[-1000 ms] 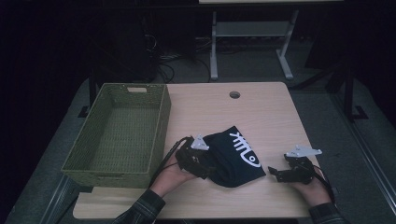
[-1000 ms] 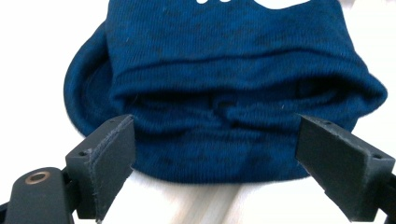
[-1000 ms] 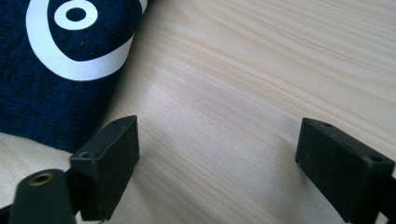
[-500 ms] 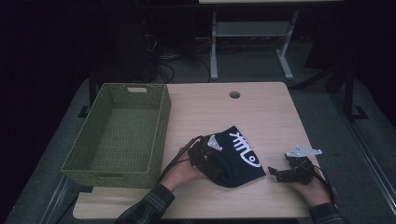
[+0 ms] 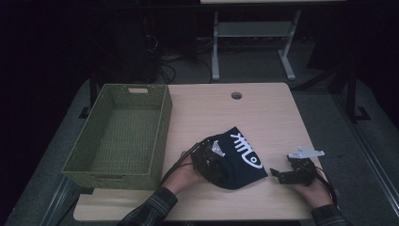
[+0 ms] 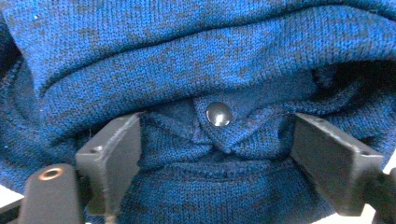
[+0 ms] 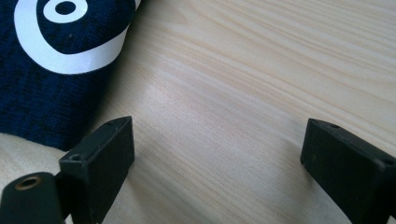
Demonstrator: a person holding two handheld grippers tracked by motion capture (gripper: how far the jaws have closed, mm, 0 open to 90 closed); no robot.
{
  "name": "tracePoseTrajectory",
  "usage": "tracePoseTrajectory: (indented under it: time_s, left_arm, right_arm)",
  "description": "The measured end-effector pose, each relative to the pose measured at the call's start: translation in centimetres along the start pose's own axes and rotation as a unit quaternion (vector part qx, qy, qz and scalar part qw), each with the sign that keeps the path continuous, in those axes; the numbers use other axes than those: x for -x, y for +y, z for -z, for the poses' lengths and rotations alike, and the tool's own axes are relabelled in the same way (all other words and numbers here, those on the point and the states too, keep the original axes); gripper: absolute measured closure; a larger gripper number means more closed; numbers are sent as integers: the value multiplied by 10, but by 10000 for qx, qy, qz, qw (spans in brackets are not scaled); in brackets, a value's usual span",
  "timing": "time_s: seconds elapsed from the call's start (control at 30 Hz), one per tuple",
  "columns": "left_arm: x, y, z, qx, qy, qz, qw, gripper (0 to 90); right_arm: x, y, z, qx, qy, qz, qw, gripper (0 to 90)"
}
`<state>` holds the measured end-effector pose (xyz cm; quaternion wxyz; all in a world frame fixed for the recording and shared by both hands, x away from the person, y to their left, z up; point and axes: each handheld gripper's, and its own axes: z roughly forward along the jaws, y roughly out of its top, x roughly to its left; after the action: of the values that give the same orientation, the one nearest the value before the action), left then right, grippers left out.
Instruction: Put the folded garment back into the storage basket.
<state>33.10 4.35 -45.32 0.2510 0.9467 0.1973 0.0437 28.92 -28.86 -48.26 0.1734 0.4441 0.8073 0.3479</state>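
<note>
A dark blue knitted garment (image 5: pixel 242 157) with a white fish print lies on the wooden table (image 5: pixel 263 113), near its front edge. My left gripper (image 5: pixel 217 167) is pushed into the garment's left edge. In the left gripper view, a bunched fold with a dark snap button (image 6: pixel 219 114) lies between its jaws (image 6: pixel 217 154). They stand wide and have just been closing. My right gripper (image 5: pixel 278 175) rests open on the table just right of the garment. Its view has bare wood between the jaws (image 7: pixel 219 154) and the white print (image 7: pixel 70 42) at the upper left.
An empty green woven basket (image 5: pixel 162 132) stands on the table's left side, close to my left hand. A cable hole (image 5: pixel 236 95) sits near the far edge. Beyond the table are a dark floor, cables and a metal frame (image 5: pixel 254 33).
My left hand has moved right and down onto the garment's left edge. The right hand has stayed where it was.
</note>
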Motion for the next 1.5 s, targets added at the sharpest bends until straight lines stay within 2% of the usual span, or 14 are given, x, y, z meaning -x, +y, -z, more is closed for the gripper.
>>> tracePoseTrajectory:
  time_s: [0.07, 0.17, 0.2, 0.33, 0.43, 0.47, 0.63, 0.7, 0.87, 1.17, 1.5]
  left_arm:
    - [-1, 1, 2, -97, 51, -62, 9999, 245]
    - [-1, 2, 3, -110, 80, -35, 9999, 309]
    - [-3, 4, 5, -194, 78, -87, 9997, 395]
    - [-7, 5, 7, -211, 82, -29, 9997, 582]
    - [-11, 6, 7, -251, 99, -46, 9996, 658]
    - [-12, 6, 7, -216, 48, 51, 9997, 670]
    - [-14, 5, 9, -132, -35, 177, 9998, 691]
    - [-16, 5, 11, -66, -116, 286, 9995, 693]
    - [-15, 8, 19, 54, -192, 364, 9991, 696]
    - [-12, 18, 35, 149, -268, 380, 9988, 697]
    - [-18, 31, 57, 333, -354, 438, 9979, 701]
  right_arm:
    - [0, 0, 0, 0, 0, 0, 10000, 93]
    - [0, 0, 0, -1, -2, 0, 10000, 91]
    - [0, 0, 0, 2, -9, -9, 10000, 91]
    - [0, 0, 0, 3, -10, -8, 10000, 91]
    - [0, 0, 0, 1, -9, -7, 10000, 91]
    - [0, 0, 0, -1, -10, -5, 10000, 90]
    - [0, 0, 0, 7, -9, -8, 10000, 91]
    - [0, 0, 0, 10, -11, -10, 10000, 90]
    - [0, 0, 0, 9, -11, -10, 10000, 90]
    - [0, 0, 0, 10, -11, -12, 10000, 90]
    - [0, 0, 0, 7, -10, -16, 10000, 90]
